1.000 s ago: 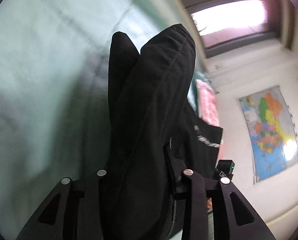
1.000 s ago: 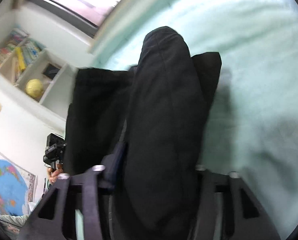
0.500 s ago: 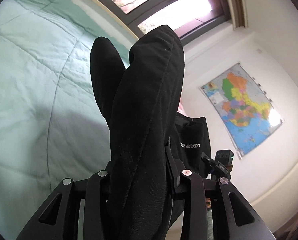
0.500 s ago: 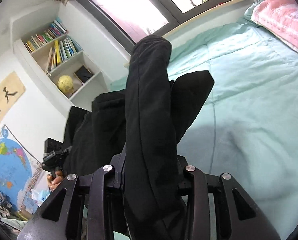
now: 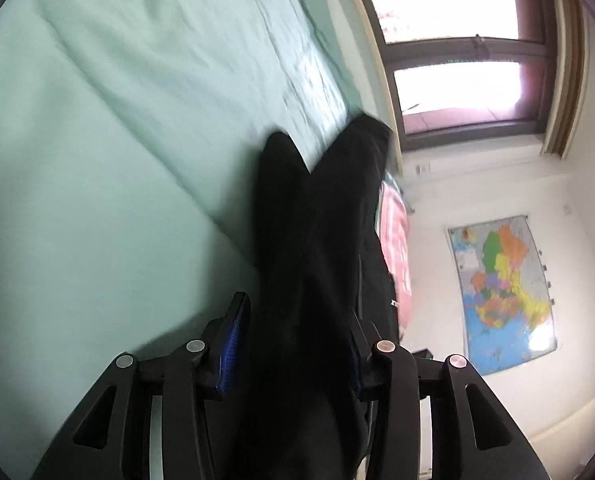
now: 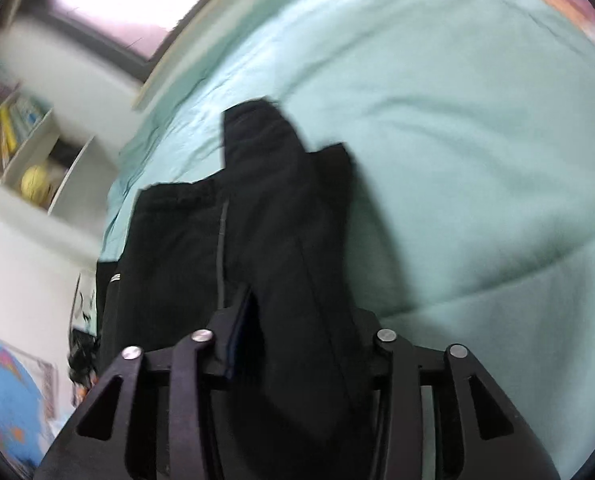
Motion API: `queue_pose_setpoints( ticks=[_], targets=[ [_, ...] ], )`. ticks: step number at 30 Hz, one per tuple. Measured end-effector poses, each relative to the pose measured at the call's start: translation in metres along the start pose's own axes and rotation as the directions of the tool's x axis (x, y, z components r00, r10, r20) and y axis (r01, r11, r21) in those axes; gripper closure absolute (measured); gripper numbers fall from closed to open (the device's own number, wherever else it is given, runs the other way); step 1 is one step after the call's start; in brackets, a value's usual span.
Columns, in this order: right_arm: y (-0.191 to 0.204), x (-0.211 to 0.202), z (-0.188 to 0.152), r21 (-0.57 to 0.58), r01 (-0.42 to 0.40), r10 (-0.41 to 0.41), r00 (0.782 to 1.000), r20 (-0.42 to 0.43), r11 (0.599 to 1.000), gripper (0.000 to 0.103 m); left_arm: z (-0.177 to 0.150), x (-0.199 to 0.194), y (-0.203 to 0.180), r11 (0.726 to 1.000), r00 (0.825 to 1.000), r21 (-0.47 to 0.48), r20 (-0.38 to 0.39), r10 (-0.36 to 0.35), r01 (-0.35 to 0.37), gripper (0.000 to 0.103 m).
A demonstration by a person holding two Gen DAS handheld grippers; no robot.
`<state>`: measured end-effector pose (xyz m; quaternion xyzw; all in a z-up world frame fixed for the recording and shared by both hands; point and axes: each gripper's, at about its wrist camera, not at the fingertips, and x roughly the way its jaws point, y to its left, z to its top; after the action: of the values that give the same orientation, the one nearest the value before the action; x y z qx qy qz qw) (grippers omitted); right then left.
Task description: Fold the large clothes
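Observation:
A large black garment [image 5: 317, 248] is pinched in both grippers and held above a mint-green bed [image 5: 97, 160]. My left gripper [image 5: 297, 320] is shut on one bunched fold of it, and the cloth sticks out past the fingers. My right gripper [image 6: 305, 320] is shut on another fold of the black garment [image 6: 281, 220]; the rest of the cloth hangs to the left of it, with a small white label showing. The fingertips are hidden by the cloth.
The green bed [image 6: 457, 120] fills most of both views. A pink pillow [image 5: 397, 248] lies by the wall. A window [image 5: 449, 60], a wall map [image 5: 501, 292] and a bookshelf [image 6: 21, 136] with a yellow ball stand around the bed.
Both grippers have tilted down toward the bed with the garment still held; the window and walls slid out of view and the bed fills the frames. The views are blurred by motion.

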<state>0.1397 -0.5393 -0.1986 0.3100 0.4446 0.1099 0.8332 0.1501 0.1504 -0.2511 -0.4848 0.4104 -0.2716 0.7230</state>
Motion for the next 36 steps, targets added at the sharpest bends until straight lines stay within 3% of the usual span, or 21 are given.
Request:
queue_pose_setpoints(
  ticks=[2,5,7,9,10,12,13,15,17,18,19,20,22,24,25,28,30,32,33,35,36],
  targets=[
    [-0.009,-0.011,-0.003,0.014,0.023,-0.023,0.999,0.026,1.000,0.042,0.002,-0.021,-0.011,0.995,0.996,0.054,0.030,0.078,-0.080,0.052],
    [-0.004,-0.038,-0.005,-0.018,0.093,-0.091,0.992,0.089,0.996,0.040,0.004,-0.044,-0.045,0.961,0.973,0.170,0.115,0.201,-0.219,0.051],
    [0.012,-0.059,-0.003,-0.066,0.167,-0.156,0.976,0.153,0.984,0.040,-0.001,-0.050,-0.092,0.914,0.959,0.301,0.163,0.233,-0.273,0.051],
    [0.054,-0.076,-0.003,-0.146,0.191,-0.160,0.966,0.201,0.971,0.040,-0.015,-0.038,-0.140,0.853,0.957,0.436,0.174,0.234,-0.287,0.051],
    [0.072,-0.077,-0.002,-0.183,0.198,-0.159,0.964,0.211,0.963,0.040,-0.022,-0.030,-0.156,0.829,0.956,0.478,0.173,0.236,-0.291,0.049],
    [0.117,-0.070,-0.006,-0.285,0.202,-0.149,0.969,0.196,0.937,0.040,-0.043,0.006,-0.198,0.743,0.948,0.591,0.155,0.276,-0.313,0.044],
    [0.133,-0.060,-0.006,-0.317,0.192,-0.141,0.974,0.177,0.929,0.040,-0.048,0.018,-0.210,0.722,0.944,0.612,0.149,0.295,-0.322,0.043],
    [0.174,-0.029,-0.012,-0.387,0.184,-0.151,0.982,0.116,0.904,0.040,-0.061,0.067,-0.227,0.674,0.920,0.649,0.109,0.376,-0.352,0.043],
    [0.202,0.004,-0.019,-0.432,0.220,-0.206,0.975,0.078,0.875,0.040,-0.067,0.103,-0.229,0.644,0.891,0.662,0.079,0.447,-0.382,0.043],
    [0.212,0.022,-0.020,-0.447,0.247,-0.242,0.968,0.070,0.860,0.040,-0.070,0.126,-0.223,0.635,0.863,0.654,0.056,0.503,-0.412,0.044],
    [0.213,0.039,-0.027,-0.462,0.285,-0.295,0.954,0.052,0.840,0.040,-0.070,0.147,-0.210,0.641,0.834,0.633,0.013,0.552,-0.434,0.044],
    [0.207,0.056,-0.035,-0.469,0.315,-0.344,0.939,0.024,0.825,0.040,-0.070,0.159,-0.203,0.644,0.817,0.619,-0.006,0.576,-0.450,0.044],
    [0.188,0.088,-0.042,-0.472,0.366,-0.426,0.904,-0.022,0.802,0.036,-0.066,0.181,-0.182,0.611,0.787,0.612,0.030,0.616,-0.501,0.044],
    [0.173,0.110,-0.045,-0.467,0.411,-0.466,0.885,-0.003,0.783,0.026,-0.059,0.190,-0.162,0.631,0.786,0.576,0.032,0.618,-0.520,0.044],
    [0.164,0.114,-0.044,-0.452,0.415,-0.466,0.885,-0.002,0.790,0.022,-0.058,0.193,-0.158,0.627,0.780,0.572,0.035,0.625,-0.529,0.044],
    [0.156,0.115,-0.041,-0.415,0.413,-0.459,0.888,-0.013,0.811,0.021,-0.061,0.199,-0.164,0.591,0.762,0.593,0.060,0.645,-0.547,0.044],
    [0.159,0.110,-0.038,-0.397,0.411,-0.453,0.891,-0.012,0.820,0.021,-0.065,0.191,-0.173,0.572,0.764,0.605,0.095,0.639,-0.554,0.044],
    [0.160,0.099,-0.039,-0.373,0.407,-0.441,0.897,-0.008,0.834,0.021,-0.075,0.182,-0.188,0.533,0.755,0.622,0.148,0.639,-0.574,0.044],
    [0.162,0.092,-0.040,-0.365,0.418,-0.448,0.894,0.003,0.832,0.021,-0.084,0.170,-0.204,0.492,0.751,0.641,0.210,0.626,-0.589,0.044],
    [0.177,0.075,-0.046,-0.396,0.519,-0.532,0.842,0.087,0.757,0.021,-0.097,0.154,-0.230,0.429,0.753,0.671,0.307,0.582,-0.605,0.044],
    [0.193,0.065,-0.052,-0.427,0.579,-0.575,0.803,0.155,0.694,0.021,-0.109,0.141,-0.252,0.378,0.749,0.685,0.380,0.543,-0.622,0.043]
  ],
)
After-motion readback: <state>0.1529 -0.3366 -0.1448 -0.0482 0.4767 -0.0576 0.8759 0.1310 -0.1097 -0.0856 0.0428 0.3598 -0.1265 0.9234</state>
